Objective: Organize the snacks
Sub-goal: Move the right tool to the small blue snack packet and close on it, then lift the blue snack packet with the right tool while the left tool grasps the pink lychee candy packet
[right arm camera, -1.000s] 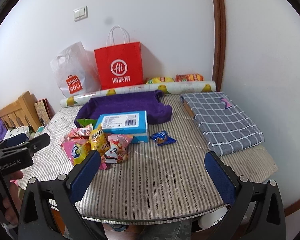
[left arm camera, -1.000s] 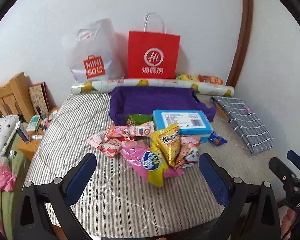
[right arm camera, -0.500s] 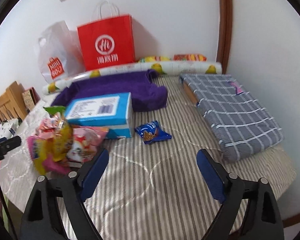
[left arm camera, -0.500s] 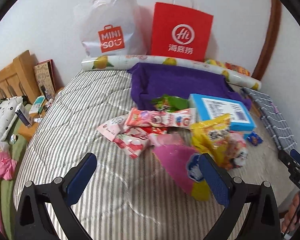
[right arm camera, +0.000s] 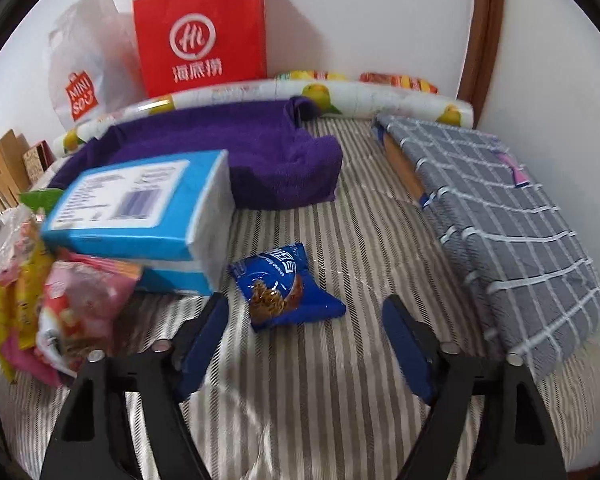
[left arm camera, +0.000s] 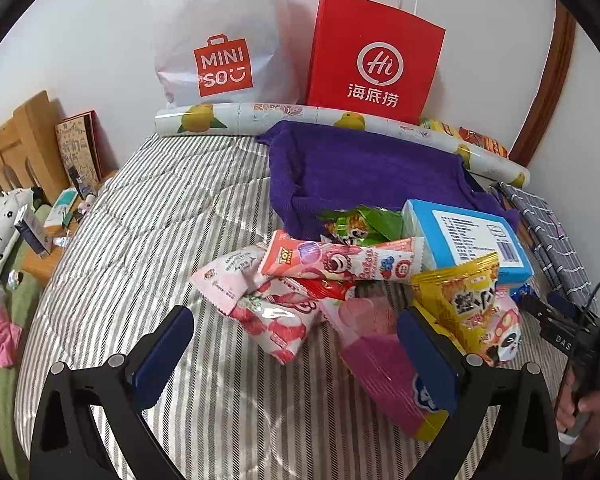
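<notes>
Nothing looks sorted yet: the snacks [left arm camera: 352, 276] lie heaped on the bed [left arm camera: 172, 216] beside the purple tray [left arm camera: 364, 168], which seems empty. The right gripper [right arm camera: 304, 340] is closing just short of a lone blue cookie pack [right arm camera: 286, 288], not yet touching it. The left gripper [left arm camera: 296, 344] hangs wide open and empty over the heap.

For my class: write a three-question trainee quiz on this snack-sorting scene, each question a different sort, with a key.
1. True or false: the blue cookie packet lies apart from the snack pile.
2. Which colour is the towel behind the blue box? A green, B purple, C orange.
3. Fill in: the right tongs hold ____.

Key: 1 true. 2 B. 3 nothing; the jaws are closing, with the packet just ahead of them, untouched.
</notes>
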`<action>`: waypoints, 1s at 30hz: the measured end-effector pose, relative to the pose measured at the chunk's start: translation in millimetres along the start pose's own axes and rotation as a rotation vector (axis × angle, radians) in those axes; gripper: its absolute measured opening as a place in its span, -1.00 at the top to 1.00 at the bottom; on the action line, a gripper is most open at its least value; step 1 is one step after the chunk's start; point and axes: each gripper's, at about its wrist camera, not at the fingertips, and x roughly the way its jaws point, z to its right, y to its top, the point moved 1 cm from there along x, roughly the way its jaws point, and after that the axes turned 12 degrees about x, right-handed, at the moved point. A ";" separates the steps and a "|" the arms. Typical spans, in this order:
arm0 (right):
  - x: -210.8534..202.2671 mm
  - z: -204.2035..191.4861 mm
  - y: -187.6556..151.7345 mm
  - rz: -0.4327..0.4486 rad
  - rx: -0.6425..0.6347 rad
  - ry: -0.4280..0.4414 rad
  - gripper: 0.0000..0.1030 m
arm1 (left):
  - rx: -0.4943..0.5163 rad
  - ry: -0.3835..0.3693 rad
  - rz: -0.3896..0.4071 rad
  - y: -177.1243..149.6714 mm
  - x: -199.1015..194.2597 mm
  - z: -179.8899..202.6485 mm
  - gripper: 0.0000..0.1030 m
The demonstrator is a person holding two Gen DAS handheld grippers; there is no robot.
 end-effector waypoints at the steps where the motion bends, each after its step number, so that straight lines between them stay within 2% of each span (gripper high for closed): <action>1: 6.7 -0.3 0.9 -0.014 -0.002 0.008 -0.40 | 0.004 0.003 -0.003 0.7 1.1 -0.9 -0.98; 6: 17.8 -5.6 4.0 -0.054 -0.028 0.051 -0.39 | -0.012 -0.016 -0.013 1.4 3.2 -9.9 -0.98; 9: 26.0 -12.5 4.7 -0.076 -0.067 0.026 -0.39 | -0.019 -0.021 -0.013 0.8 5.0 -14.1 -0.98; 13: 27.7 -12.1 6.7 -0.079 -0.061 0.048 -0.04 | -0.015 -0.021 -0.014 -2.1 8.6 -16.9 -0.92; 20: 14.5 -11.5 -1.4 -0.022 -0.126 -0.051 -0.03 | -0.015 -0.012 -0.030 -4.5 17.2 -25.9 -0.91; 26: 16.1 -4.7 -2.1 -0.046 -0.103 -0.037 -0.04 | -0.062 -0.029 -0.062 -6.0 36.3 -34.5 -0.91; 30: 16.3 -5.6 -2.1 -0.045 -0.102 -0.039 -0.03 | -0.057 -0.041 -0.090 -6.9 49.4 -32.2 -0.90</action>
